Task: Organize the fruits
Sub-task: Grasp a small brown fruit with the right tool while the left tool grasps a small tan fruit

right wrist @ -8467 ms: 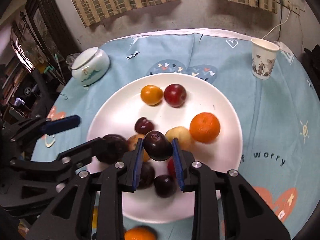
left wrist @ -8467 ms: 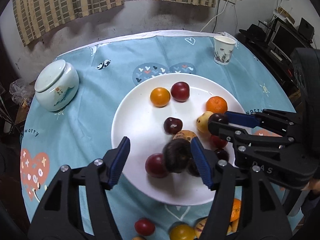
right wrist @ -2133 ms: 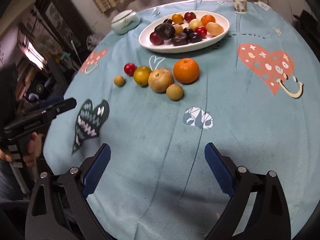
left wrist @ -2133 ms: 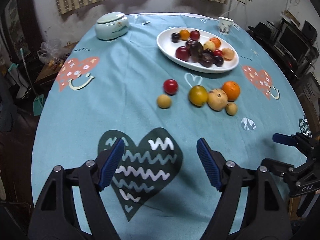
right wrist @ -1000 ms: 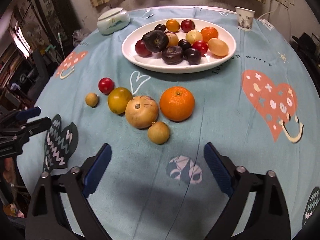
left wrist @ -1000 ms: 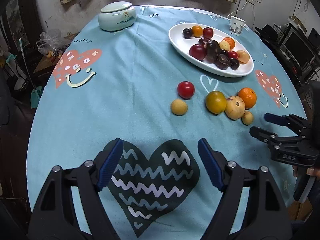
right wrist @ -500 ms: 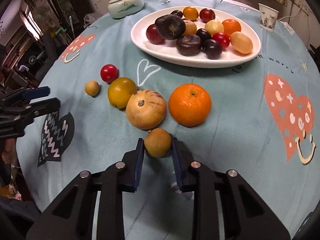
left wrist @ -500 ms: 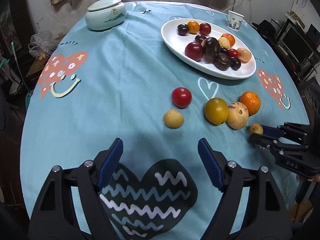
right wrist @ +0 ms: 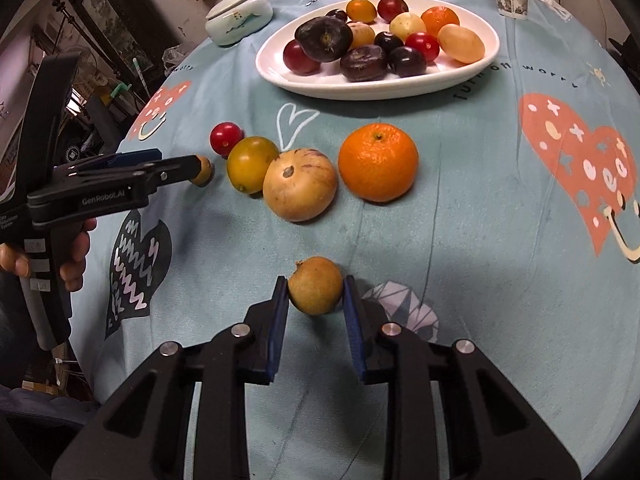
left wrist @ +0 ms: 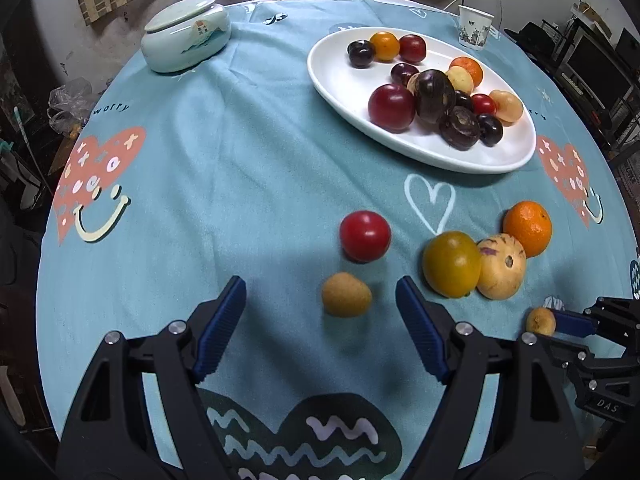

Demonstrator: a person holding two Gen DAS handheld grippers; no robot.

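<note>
The round table (left wrist: pixel 224 168) with its blue cloth fills both pictures, and it looks nearer than it did two seconds ago, when the tongs were far back at the table's edge. The white plate (left wrist: pixel 344 80) sits at the upper right of the left view, piled with dark, red and yellow fruit. A pale lidded jar (left wrist: pixel 186 34) sits at the upper left and a paper cup (left wrist: pixel 475 26) at the top right.

On the cloth, an orange (right wrist: pixel 378 162), a tan striped fruit (right wrist: pixel 300 186) and a yellow-green fruit (right wrist: pixel 252 164) sit in a row in the middle, the last two touching. A red tomato (left wrist: pixel 365 235) lies just left of them.

The right tongs (right wrist: pixel 315 298) were wide a second ago; now they squeeze a small brown fruit (right wrist: pixel 316 285) (low in the middle of the right view). The left tongs (left wrist: pixel 320 320) are wide, with another small brown fruit (left wrist: pixel 346 294) between their tips, not touching.
</note>
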